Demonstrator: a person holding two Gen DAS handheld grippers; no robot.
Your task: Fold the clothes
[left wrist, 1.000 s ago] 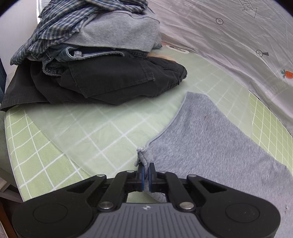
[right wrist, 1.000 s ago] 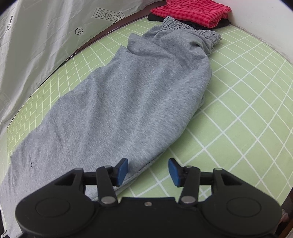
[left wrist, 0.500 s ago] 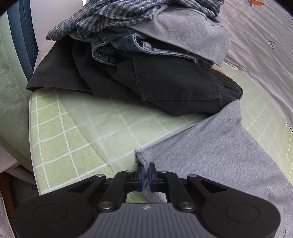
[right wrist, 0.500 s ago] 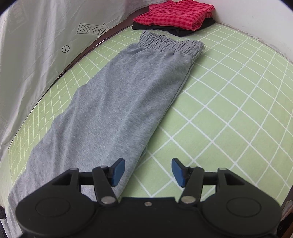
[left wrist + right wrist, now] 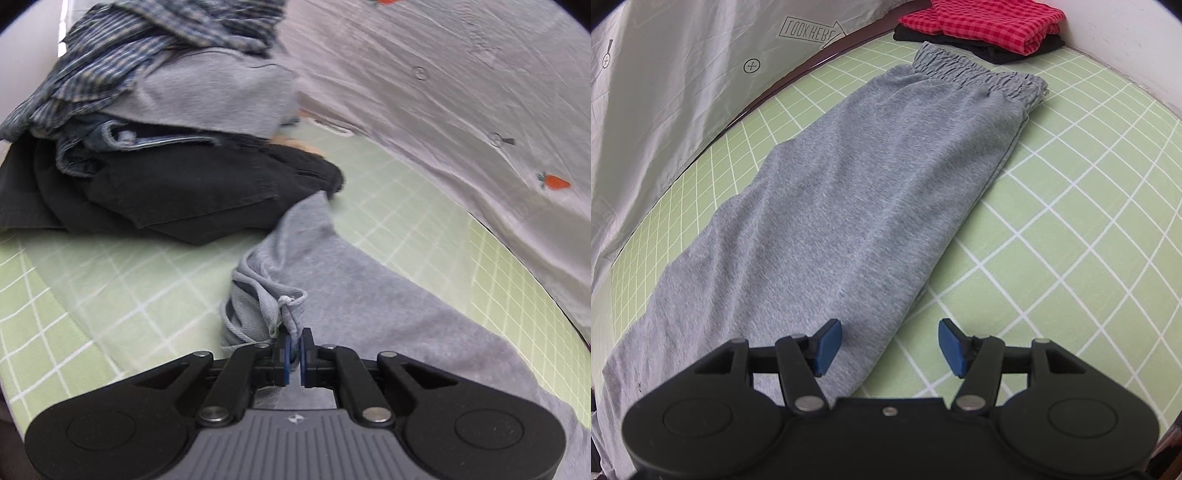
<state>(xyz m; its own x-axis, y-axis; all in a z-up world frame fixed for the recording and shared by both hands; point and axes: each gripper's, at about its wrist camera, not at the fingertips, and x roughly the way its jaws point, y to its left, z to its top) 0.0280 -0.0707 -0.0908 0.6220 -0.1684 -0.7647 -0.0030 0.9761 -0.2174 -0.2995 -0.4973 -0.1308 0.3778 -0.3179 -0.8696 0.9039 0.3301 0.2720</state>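
A: Where do the grey sweatpants [image 5: 871,192] lie?

B: Flat along the green checked worktop [image 5: 1089,206], doubled lengthwise by the look of the stacked edges. The elastic waistband [image 5: 975,74] is at the far end in the right wrist view, just short of a folded red checked garment [image 5: 982,22] lying on something black.

A: And the tongs?

B: The left tongs [image 5: 294,349] are pinched narrow on the cuff end [image 5: 284,306], which is bunched and lifted off the worktop. The right tongs [image 5: 889,347] stand wide, holding nothing, low over the near side edge of the leg fabric; one blue pad is above the cloth, the other above bare worktop.

A: So which way does the long axis run?

B: From the held cuff straight away to the waistband. In the left wrist view the cuff sits close to an unfolded pile of clothes [image 5: 166,147] on the far left, with the leg trailing back to the near right.

A: What does the coming move turn on?

B: My reading: a cuff-to-waist fold would travel along that axis, and the left hand already has the end. The right tongs are nearer the mid-leg edge, placed either to pin it or to take hold.
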